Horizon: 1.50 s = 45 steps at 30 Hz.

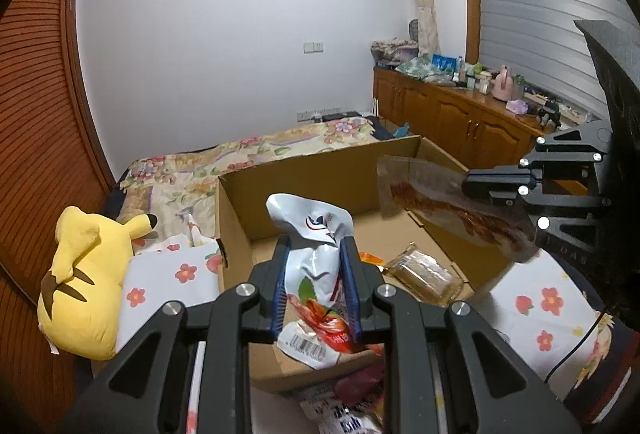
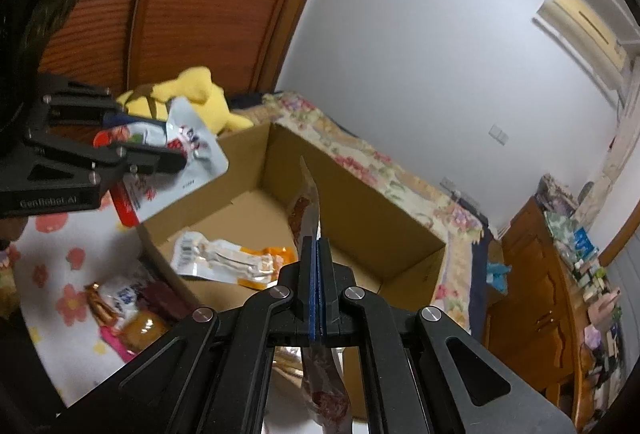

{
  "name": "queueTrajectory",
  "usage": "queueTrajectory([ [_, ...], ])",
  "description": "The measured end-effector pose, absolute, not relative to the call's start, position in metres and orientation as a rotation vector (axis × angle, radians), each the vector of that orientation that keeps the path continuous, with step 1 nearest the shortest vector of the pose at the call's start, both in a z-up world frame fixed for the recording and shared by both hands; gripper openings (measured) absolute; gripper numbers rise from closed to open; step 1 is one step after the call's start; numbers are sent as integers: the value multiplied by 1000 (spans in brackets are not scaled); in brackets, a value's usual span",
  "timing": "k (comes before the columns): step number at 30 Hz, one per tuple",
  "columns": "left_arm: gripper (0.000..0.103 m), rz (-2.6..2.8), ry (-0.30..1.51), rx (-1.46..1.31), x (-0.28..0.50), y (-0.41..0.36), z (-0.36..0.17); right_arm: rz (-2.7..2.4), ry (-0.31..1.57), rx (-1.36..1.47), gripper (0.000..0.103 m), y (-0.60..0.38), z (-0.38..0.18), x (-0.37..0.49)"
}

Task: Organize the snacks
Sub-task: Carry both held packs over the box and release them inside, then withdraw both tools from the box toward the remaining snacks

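- The left tongs [image 1: 316, 266] are clamped on a crumpled white snack packet [image 1: 316, 234] with red print, held above the near edge of the cardboard box [image 1: 320, 169].
- The right tongs [image 2: 319, 262] are pressed tight together on a thin clear packet of dried red strips [image 2: 310, 209], seen edge-on; in the left wrist view this packet hangs over the box's corner at about 3 o'clock.
- Inside the box, on its floor, lie an orange-and-white packet [image 2: 232, 258] and a clear-wrapped brown biscuit pack [image 1: 424, 274], near each other.
- Outside the box, at 7 o'clock in the right wrist view, more snacks [image 2: 124, 310] sit in a loose pile on the white flowered sheet [image 2: 52, 274].
- A yellow plush toy [image 1: 84, 274] lies on the bed just beside the box, at 9 o'clock in the left wrist view.
- Beyond the box the floral bedspread [image 1: 248, 149] runs back toward the white wall.
- At 2 o'clock, well apart from the bed, a wooden cabinet [image 1: 452, 113] carries a clutter of small things, too small to tell.
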<state>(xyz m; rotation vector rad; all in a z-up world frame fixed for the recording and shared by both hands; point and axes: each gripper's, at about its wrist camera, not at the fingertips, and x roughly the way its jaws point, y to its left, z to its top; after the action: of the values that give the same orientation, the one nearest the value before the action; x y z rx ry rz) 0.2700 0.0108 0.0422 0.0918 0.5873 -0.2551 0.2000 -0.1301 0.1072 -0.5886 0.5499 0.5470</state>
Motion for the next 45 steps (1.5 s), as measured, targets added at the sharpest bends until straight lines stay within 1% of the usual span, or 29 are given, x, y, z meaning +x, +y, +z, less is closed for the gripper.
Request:
queueTrajectory([
  [4,22,-252,612,99,288,7,33,547,579,-585,0,-131,95,219],
  [19,24,-260,683,132,319,-12,7,583,631,-600,0,-130,84,240],
  [22,25,-264,691,124,319,-13,5,588,639,-600,0,-131,84,240],
  [25,30,-266,699,114,320,-12,5,597,645,-566,0,-135,88,239],
  [36,33,-273,663,92,280,-4,18,604,654,-432,0,-156,96,212],
  [45,43,-283,622,95,230,-3,28,598,625,-328,0,-169,106,165],
])
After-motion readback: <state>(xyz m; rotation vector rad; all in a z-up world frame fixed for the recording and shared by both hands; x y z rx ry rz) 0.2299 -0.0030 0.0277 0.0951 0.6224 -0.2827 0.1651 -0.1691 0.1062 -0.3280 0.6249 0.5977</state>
